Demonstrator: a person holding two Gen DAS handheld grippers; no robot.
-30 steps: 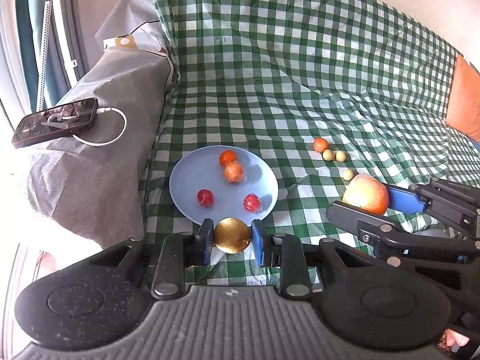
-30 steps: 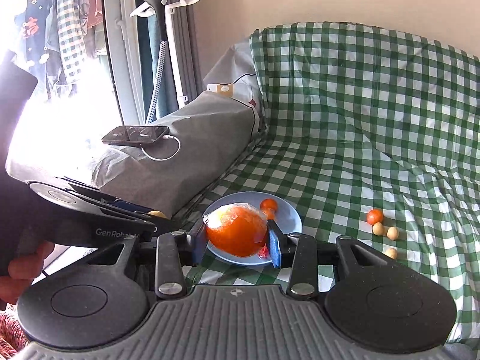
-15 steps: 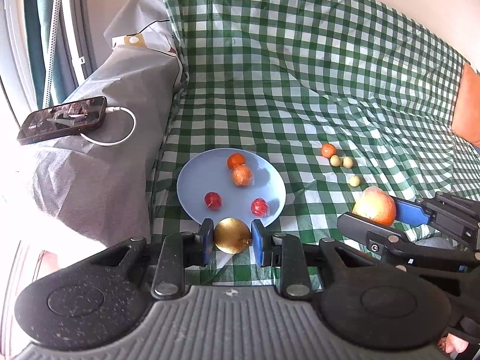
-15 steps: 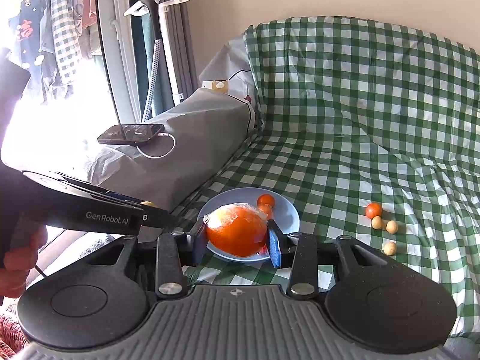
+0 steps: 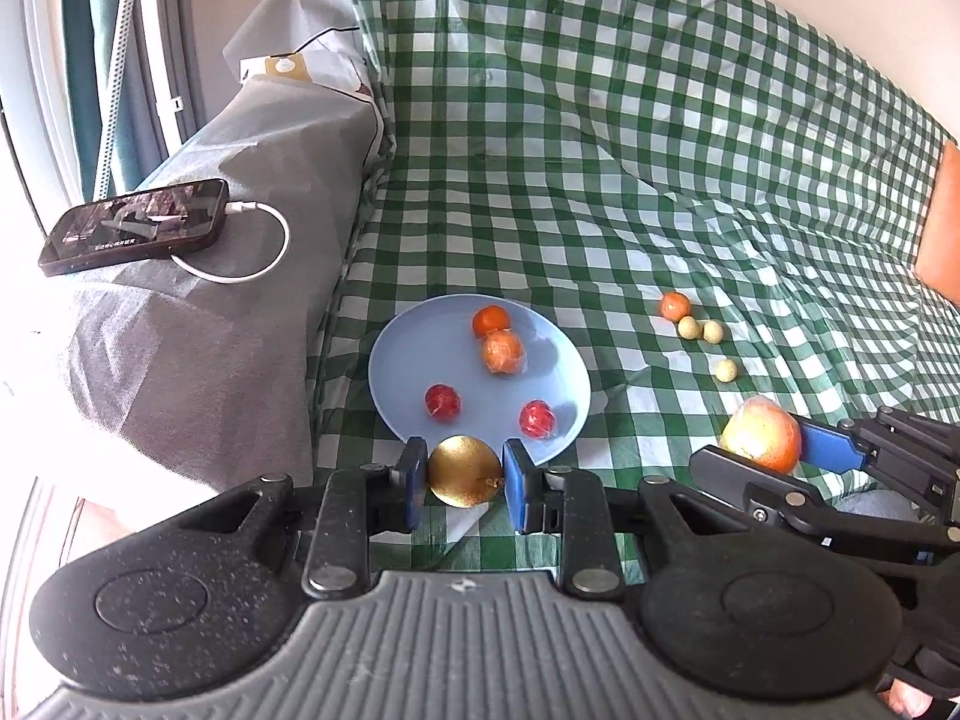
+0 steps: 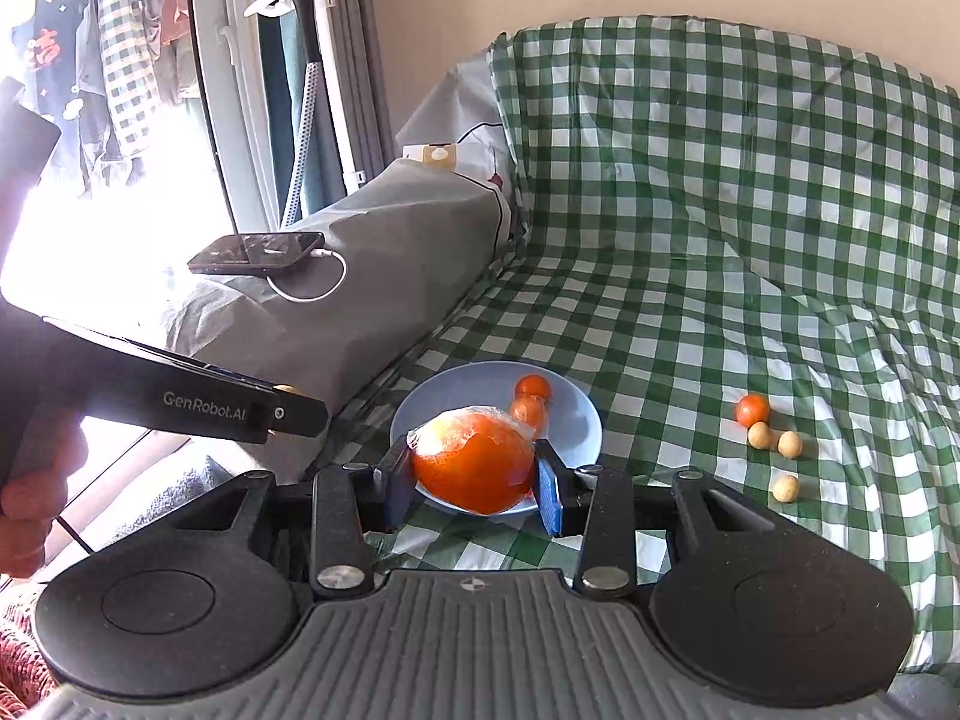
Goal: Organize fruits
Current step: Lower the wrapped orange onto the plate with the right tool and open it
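Gleaming gold, the round fruit (image 5: 464,479) sits clamped in the left tool (image 5: 465,483).

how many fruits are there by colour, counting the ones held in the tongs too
orange: 4
red: 2
pale yellow: 3
gold: 1
total: 10
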